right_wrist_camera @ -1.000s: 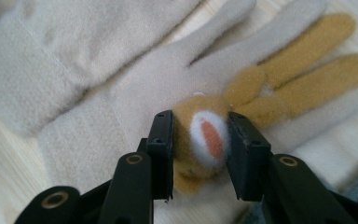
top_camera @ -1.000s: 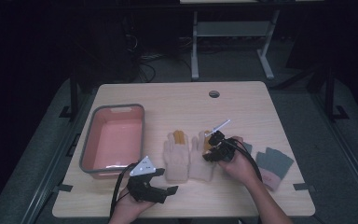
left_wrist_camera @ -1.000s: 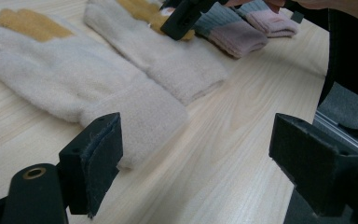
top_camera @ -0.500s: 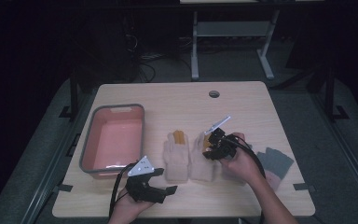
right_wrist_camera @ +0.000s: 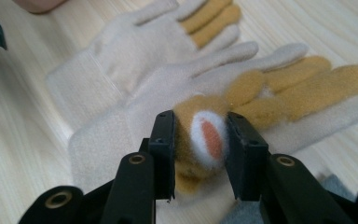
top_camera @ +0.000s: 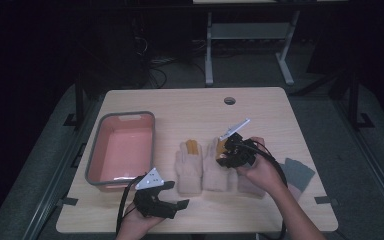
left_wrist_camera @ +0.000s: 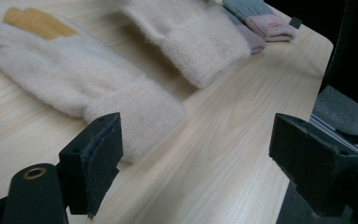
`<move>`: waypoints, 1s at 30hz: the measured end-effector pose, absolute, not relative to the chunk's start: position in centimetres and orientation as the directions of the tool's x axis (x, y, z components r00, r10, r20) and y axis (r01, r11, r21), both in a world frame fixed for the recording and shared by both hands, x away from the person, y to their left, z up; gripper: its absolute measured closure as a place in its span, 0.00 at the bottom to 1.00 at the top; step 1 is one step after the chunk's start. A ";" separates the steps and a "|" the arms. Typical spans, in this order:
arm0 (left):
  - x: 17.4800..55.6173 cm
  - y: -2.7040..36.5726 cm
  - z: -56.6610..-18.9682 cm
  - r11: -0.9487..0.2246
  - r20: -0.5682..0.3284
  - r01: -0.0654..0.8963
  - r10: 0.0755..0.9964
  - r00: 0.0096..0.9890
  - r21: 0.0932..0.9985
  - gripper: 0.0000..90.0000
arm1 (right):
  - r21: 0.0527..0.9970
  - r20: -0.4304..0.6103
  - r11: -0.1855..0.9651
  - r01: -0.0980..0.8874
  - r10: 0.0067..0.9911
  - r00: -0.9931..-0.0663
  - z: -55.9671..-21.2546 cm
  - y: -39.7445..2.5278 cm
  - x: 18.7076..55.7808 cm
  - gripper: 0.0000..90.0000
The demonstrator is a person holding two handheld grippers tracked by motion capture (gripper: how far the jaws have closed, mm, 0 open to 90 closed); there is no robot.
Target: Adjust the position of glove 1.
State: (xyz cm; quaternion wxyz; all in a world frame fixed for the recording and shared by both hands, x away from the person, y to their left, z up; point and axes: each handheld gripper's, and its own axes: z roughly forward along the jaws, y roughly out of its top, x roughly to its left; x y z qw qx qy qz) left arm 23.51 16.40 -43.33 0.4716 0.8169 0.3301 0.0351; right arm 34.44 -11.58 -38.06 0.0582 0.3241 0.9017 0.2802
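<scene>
- The right hand-held gripper [top_camera: 226,155] has shifted a little toward the left across the last second, and now sits over the fingers of the right-hand cream glove [top_camera: 216,170].
- In the right gripper view its jaws are pressed onto a mustard fingertip [right_wrist_camera: 200,140] folded up off that glove [right_wrist_camera: 177,121]; I judge the lift is just starting, probably toward the pink tub [top_camera: 96,150].
- The left hand-held gripper [top_camera: 180,204] has stayed low at the near edge of the worktop [top_camera: 260,107], jaws spread wide and holding nothing, just short of the other glove's cuff [left_wrist_camera: 135,112].
- The hand hides part of the pinched glove from above.
- The grey and pink pair [top_camera: 300,175] is half covered; its make is unclear.
</scene>
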 end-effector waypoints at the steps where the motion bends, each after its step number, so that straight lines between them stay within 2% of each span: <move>1: 23.5 16.4 -43.3 -0.339 -0.253 0.505 0.571 0.781 0.794 0.19 | 0.545 0.077 0.635 0.548 0.613 -0.786 -37.9 -11.4 34.4 0.73; 14: 23.3 16.4 -43.3 -0.350 -0.244 0.500 0.570 0.785 0.792 0.19 | 0.555 0.082 0.673 0.489 0.541 -0.837 -37.0 -8.3 35.5 0.73; 30: 23.3 16.8 -43.3 -0.342 -0.252 0.508 0.574 0.779 0.790 0.19 | 0.545 0.112 0.712 0.443 0.462 -0.880 -38.0 -4.4 37.2 0.73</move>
